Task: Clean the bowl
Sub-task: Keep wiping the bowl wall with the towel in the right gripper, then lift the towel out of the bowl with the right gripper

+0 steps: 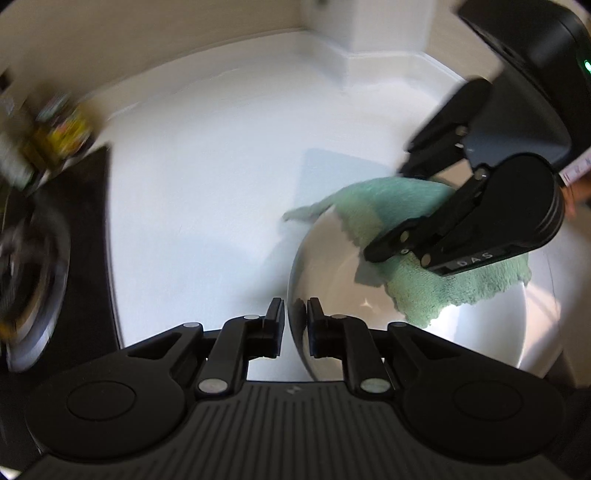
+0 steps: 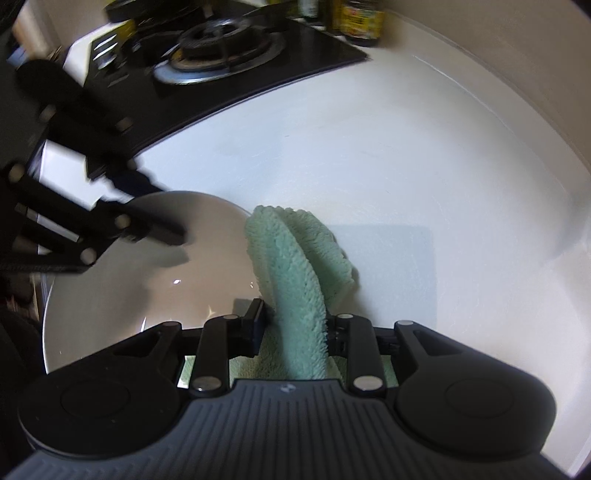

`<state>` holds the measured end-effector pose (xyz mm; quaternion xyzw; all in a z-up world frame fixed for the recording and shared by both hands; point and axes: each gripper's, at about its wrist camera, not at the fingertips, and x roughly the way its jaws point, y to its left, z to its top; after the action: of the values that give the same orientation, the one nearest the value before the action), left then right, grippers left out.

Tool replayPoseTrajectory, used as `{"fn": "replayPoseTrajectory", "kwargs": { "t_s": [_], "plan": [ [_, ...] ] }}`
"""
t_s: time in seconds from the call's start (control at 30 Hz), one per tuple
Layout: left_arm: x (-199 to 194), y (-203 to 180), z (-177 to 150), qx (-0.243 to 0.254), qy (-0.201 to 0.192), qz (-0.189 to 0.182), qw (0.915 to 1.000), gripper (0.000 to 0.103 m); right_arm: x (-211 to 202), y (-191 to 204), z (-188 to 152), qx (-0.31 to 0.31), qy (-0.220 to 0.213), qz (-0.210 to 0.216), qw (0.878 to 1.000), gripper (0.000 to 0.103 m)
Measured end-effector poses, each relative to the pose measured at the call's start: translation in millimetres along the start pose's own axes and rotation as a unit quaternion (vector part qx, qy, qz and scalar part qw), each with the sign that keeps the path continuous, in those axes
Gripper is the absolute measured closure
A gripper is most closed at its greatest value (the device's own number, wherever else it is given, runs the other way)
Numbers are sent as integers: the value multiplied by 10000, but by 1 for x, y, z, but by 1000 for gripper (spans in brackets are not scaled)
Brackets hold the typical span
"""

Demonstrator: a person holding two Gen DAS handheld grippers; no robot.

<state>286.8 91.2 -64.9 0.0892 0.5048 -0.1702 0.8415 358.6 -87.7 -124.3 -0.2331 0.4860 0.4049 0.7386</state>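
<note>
Left wrist view: left gripper [image 1: 296, 317] clamped narrow on near-left rim of shiny round metal bowl [image 1: 480, 332], rim pinched between pads. Bowl resting on white countertop [image 1: 207, 177], right of black gas hob [image 2: 229, 48]. Right wrist view: right gripper [image 2: 295, 328] holding fluffy mint-green microfibre cloth [image 2: 295, 266], a thick fold gripped between its fingers, cloth draped over far-right rim into bowl. Blurred jars [image 2: 358, 18] at far wall.
</note>
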Motion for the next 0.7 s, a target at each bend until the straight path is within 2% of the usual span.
{"fn": "replayPoseTrajectory", "kwargs": {
  "t_s": [0.1,0.2,0.27,0.33,0.4,0.43,0.47,0.57,0.7],
  "plan": [
    [1,4,-1,70,-65,-167,9998,96,-3,5,-6,-105,55,-70,9999,80],
    [5,1,6,372,-25,-262,9990,96,-8,2,-8,-604,472,172,9969,80],
    [9,-3,10,667,-23,-275,9974,95,-13,-9,-4,-709,680,346,9946,79],
    [14,-10,14,1051,-25,-240,9942,93,-15,-15,3,-781,701,284,9941,79],
    [16,-14,19,1350,-12,-234,9906,93,-16,-11,10,-1004,514,125,9935,86],
    [16,-14,20,1369,6,-244,9903,93,-15,-6,13,-1065,386,104,9935,88],
    [17,-13,22,1333,30,-247,9908,93,-14,0,17,-1137,285,54,9931,85],
    [17,-5,21,951,10,-282,9951,94,-13,16,15,-1444,155,-254,9891,85],
    [15,-1,15,536,-101,-306,9980,96,-38,5,-1,-788,-253,-39,9966,85]
  ]
}}
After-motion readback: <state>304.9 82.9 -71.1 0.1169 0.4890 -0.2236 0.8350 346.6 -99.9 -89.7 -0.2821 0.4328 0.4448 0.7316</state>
